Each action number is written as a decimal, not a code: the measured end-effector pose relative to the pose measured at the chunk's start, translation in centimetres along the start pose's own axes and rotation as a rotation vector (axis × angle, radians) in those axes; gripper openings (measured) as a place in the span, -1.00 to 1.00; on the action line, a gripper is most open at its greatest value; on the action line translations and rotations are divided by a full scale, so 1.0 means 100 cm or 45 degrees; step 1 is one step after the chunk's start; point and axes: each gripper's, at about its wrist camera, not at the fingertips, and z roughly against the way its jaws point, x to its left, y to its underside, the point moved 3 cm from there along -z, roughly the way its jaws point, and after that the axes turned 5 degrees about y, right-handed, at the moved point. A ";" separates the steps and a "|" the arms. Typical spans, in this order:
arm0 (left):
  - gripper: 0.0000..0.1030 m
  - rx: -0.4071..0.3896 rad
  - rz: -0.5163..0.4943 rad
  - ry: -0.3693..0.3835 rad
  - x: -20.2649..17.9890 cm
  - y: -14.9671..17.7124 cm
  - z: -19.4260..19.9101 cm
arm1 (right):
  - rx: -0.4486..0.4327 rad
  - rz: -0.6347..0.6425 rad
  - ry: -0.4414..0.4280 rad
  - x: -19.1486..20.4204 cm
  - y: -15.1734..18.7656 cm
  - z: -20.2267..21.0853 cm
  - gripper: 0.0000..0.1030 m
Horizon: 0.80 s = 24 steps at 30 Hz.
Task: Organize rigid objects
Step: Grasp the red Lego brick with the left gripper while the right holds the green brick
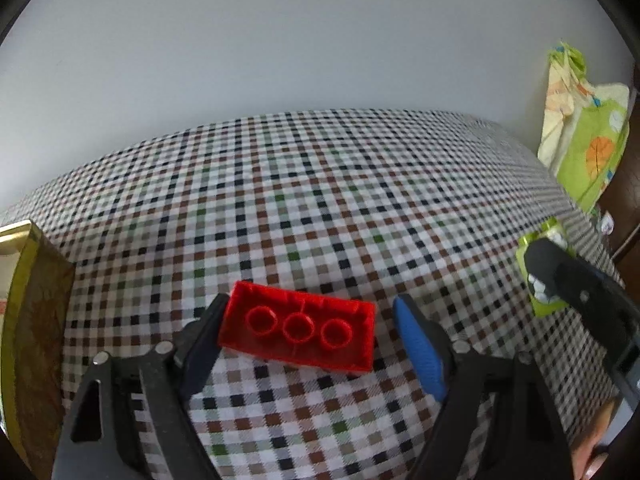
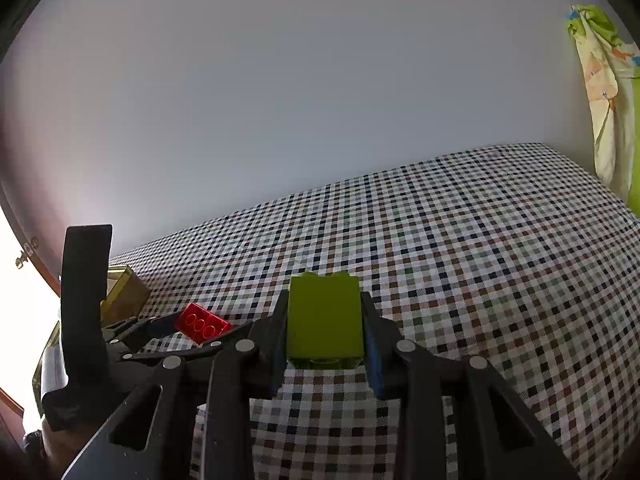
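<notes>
The left gripper (image 1: 308,332) tilts down toward the checked tablecloth (image 1: 320,200), its two black fingers spread to either side of a red plastic building brick (image 1: 297,330). The brick lies upside down on the cloth, its three round tubes and hollow underside facing up. The left finger appears to touch the brick's short end, though contact cannot be told for certain, while the blue-padded right finger (image 1: 420,352) stands apart from the other end with cloth showing between, so the jaws are partly open around the brick and not clamped on it. The right gripper (image 2: 325,320) also points down at a shallower angle, and its jaws are closed on a lime-green plastic building brick (image 2: 325,320), both pads pressed against the brick's sides and the brick held above the cloth. In the left wrist view that same gripper shows at the right edge, its black finger crossing the green brick (image 1: 540,272), and a bit of the person's hand (image 1: 592,440) shows at the lower right corner. A gold-rimmed brown box (image 1: 28,320) stands on the cloth at the far left, just beside the left gripper; its inside is not visible enough to tell what it holds. A printed yellow-and-green cloth (image 1: 580,136) hangs beyond the table's far right corner, against the plain pale wall (image 1: 280,40).
</notes>
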 end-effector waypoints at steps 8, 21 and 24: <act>0.24 -0.011 -0.040 0.059 0.016 -0.004 0.004 | 0.028 -0.007 0.008 -0.001 0.004 -0.003 -0.34; 0.24 -0.343 -0.010 -0.050 0.013 0.019 0.068 | -0.064 0.040 0.035 0.002 0.002 0.001 -0.34; 0.24 -0.369 -0.031 -0.074 0.011 0.027 0.073 | -0.084 0.045 0.047 0.006 0.002 0.000 -0.34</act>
